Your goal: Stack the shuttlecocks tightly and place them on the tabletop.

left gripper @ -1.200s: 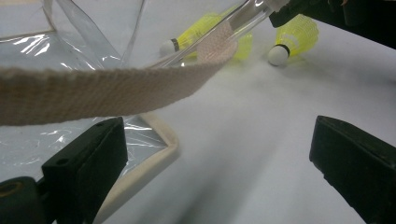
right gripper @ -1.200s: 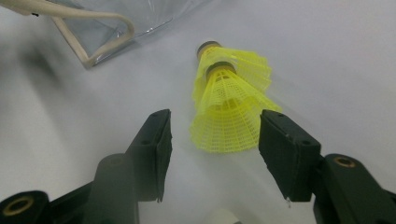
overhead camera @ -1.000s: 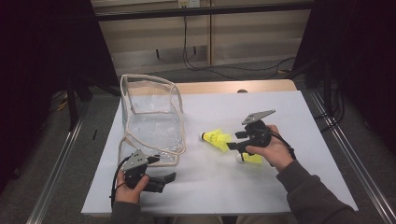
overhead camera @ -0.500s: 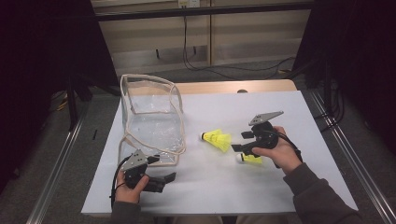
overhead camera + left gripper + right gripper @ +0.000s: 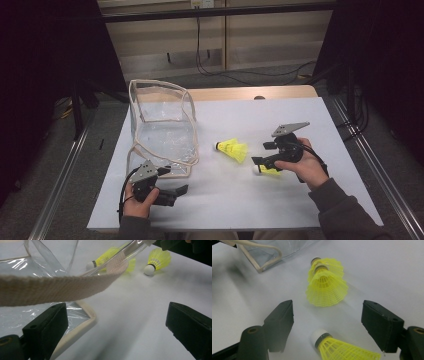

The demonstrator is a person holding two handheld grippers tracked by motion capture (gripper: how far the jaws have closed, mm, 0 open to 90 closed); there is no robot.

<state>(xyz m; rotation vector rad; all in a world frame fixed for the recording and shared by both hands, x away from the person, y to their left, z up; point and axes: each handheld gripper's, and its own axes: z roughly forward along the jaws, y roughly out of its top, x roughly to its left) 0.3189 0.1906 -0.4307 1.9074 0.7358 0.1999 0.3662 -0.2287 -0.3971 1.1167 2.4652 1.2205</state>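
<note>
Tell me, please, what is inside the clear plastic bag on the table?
The clear bag holds nothing that can be seen: through its walls only the white table cover shows. All yellow shuttlecocks lie outside, right of it. Creases and glare blur its bottom corners.

right gripper | jaws have just been opening, now spread wide | sits a little farther right and nearer than a second ago | near shuttlecock (cork end left) lies free on the table between the jaws, no pad pressing it | earlier the gripper covered most of it
</note>
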